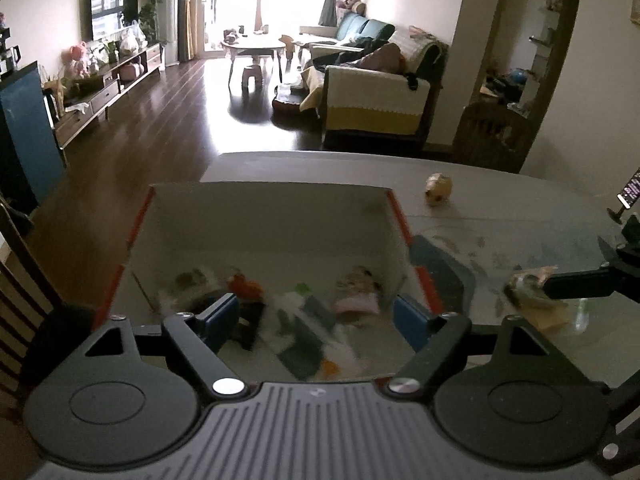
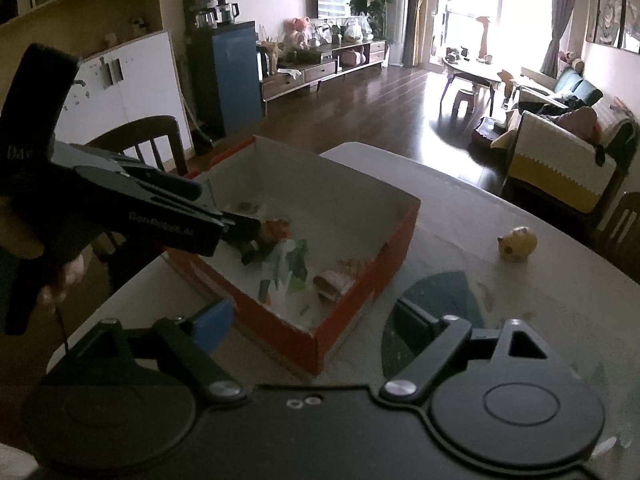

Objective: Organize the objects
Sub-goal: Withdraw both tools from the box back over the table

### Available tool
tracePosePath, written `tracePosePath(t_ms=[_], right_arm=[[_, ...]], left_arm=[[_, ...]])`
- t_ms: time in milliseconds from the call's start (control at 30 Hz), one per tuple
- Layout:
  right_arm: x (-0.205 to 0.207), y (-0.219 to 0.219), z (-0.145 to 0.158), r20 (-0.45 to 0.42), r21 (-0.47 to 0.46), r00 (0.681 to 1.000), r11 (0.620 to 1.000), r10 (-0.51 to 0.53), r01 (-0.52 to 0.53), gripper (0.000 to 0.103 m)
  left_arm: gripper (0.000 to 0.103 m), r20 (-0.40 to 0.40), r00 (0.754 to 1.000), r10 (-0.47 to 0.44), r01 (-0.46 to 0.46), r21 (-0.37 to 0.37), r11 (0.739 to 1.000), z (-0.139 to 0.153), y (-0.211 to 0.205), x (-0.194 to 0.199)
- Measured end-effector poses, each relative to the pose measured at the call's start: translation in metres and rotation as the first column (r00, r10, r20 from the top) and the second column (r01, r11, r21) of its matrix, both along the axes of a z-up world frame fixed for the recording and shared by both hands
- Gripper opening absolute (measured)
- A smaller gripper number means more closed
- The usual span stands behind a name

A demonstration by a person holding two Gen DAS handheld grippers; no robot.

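Two black handheld grippers with blue finger pads

The left gripper (image 1: pixel 316 320) has a grey ribbed body, round black discs and silver screws; the right gripper (image 2: pixel 312 320) looks the same, with a smooth black body.

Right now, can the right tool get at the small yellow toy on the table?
Probably yes. The right tool stands open and holds nothing. The yellow toy sits alone on the bare table, right of the box, with nothing in between.

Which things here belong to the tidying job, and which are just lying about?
Job: orange box, small toys inside it, round tan toy on the table, left gripper, right gripper.
Lying about: dark mat, phone on stand, wooden chair, sofa.
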State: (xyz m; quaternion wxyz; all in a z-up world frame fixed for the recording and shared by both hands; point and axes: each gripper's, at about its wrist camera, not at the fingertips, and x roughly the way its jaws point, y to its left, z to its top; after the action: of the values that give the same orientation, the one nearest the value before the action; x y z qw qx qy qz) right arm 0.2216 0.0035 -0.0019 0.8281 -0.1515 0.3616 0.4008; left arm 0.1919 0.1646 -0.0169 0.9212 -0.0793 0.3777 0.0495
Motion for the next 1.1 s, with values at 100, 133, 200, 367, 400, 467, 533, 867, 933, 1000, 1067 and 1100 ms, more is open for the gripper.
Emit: tracePosePath(t_ms=[100, 133, 200, 367, 400, 467, 533, 867, 933, 1000, 1067, 1100], right_arm=[[-0.004, -0.016, -0.001, -0.001, 0.003, 1.000, 1.000, -0.006, 0.006, 0.087], [-0.004, -0.023, -0.002, -0.002, 0.004, 1.000, 1.000, -0.007, 0.007, 0.087], [-0.007, -0.035, -0.004, -0.003, 0.000, 1.000, 1.000, -0.014, 0.014, 0.087], [-0.005, -0.071, -0.010, -0.010, -0.002, 0.999, 0.999, -0.044, 0.044, 0.087], [-0.004, -0.078, -0.011, -0.010, -0.004, 0.998, 0.998, -0.055, 0.055, 0.087], [-0.001, -0.095, -0.015, -0.013, -0.008, 0.997, 0.997, -0.075, 0.075, 0.087], [0.003, -0.112, -0.019, -0.019, -0.014, 0.995, 0.995, -0.101, 0.101, 0.087], [0.033, -0.208, -0.045, -0.045, -0.055, 0.962, 0.962, -0.270, 0.267, 0.087], [0.041, -0.228, -0.050, -0.046, -0.065, 0.951, 0.951, -0.307, 0.304, 0.087], [0.048, -0.248, -0.053, -0.046, -0.071, 0.939, 0.939, -0.340, 0.336, 0.088], [0.057, -0.265, -0.058, -0.044, -0.079, 0.927, 0.927, -0.371, 0.367, 0.087], [0.062, -0.274, -0.061, -0.039, -0.085, 0.920, 0.919, -0.390, 0.386, 0.087]], left_arm=[[0.088, -0.001, 1.000, -0.007, 0.007, -0.009, 1.000, 0.000, -0.018, -0.004], [0.088, -0.007, 1.000, -0.014, 0.014, -0.012, 1.000, -0.001, -0.024, -0.004], [0.091, -0.020, 1.000, -0.023, 0.023, -0.010, 1.000, -0.003, -0.039, -0.004], [0.099, -0.015, 0.999, -0.049, 0.048, -0.030, 0.998, -0.009, -0.073, -0.006], [0.099, -0.012, 0.998, -0.056, 0.056, -0.037, 0.998, -0.009, -0.079, -0.005], [0.101, -0.009, 0.998, -0.069, 0.068, -0.041, 0.997, -0.011, -0.092, -0.004], [0.102, 0.000, 0.997, -0.079, 0.079, -0.046, 0.996, -0.015, -0.109, 0.000], [0.103, 0.052, 0.993, -0.110, 0.112, -0.034, 0.993, -0.026, -0.182, 0.022], [0.103, 0.041, 0.991, -0.126, 0.128, -0.049, 0.991, -0.028, -0.192, 0.030], [0.103, 0.026, 0.987, -0.157, 0.158, -0.050, 0.986, -0.030, -0.205, 0.039], [0.103, 0.028, 0.985, -0.168, 0.169, -0.032, 0.985, -0.033, -0.218, 0.046], [0.103, 0.026, 0.984, -0.175, 0.176, -0.024, 0.984, -0.035, -0.225, 0.050]])
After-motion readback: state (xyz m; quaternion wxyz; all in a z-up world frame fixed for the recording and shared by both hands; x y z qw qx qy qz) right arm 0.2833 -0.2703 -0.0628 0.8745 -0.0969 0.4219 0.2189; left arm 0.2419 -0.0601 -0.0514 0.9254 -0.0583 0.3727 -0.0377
